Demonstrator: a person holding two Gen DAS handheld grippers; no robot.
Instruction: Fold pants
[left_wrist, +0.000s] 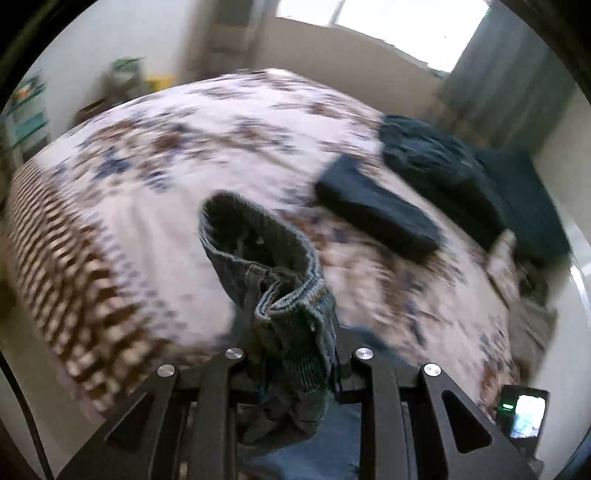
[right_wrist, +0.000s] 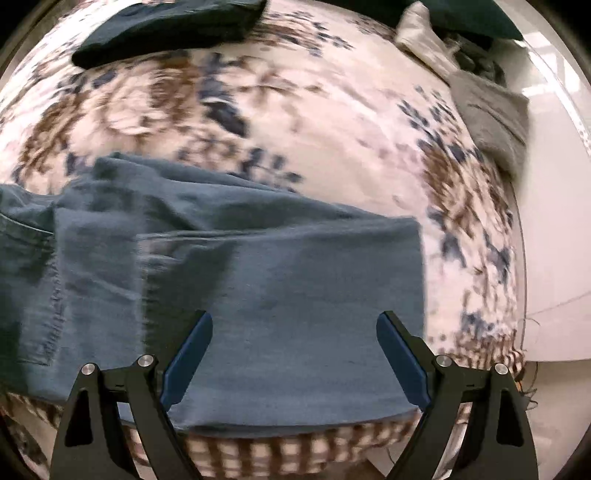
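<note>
While the left gripper (left_wrist: 295, 343) is clamped on the bunched waistband of the blue pants (left_wrist: 266, 266), that loop of denim hangs lifted ahead of it over the floral bed cover (left_wrist: 155, 155). A dark folded garment (left_wrist: 376, 214) lies ahead to its right. The right gripper (right_wrist: 295, 354) stands wide apart, empty, above the pants' flat leg (right_wrist: 280, 280).

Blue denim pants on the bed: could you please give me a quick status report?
Left gripper shut on blue denim pants at waistband. Right gripper open above leg. Dark folded garment on floral bedspread, apart.
</note>
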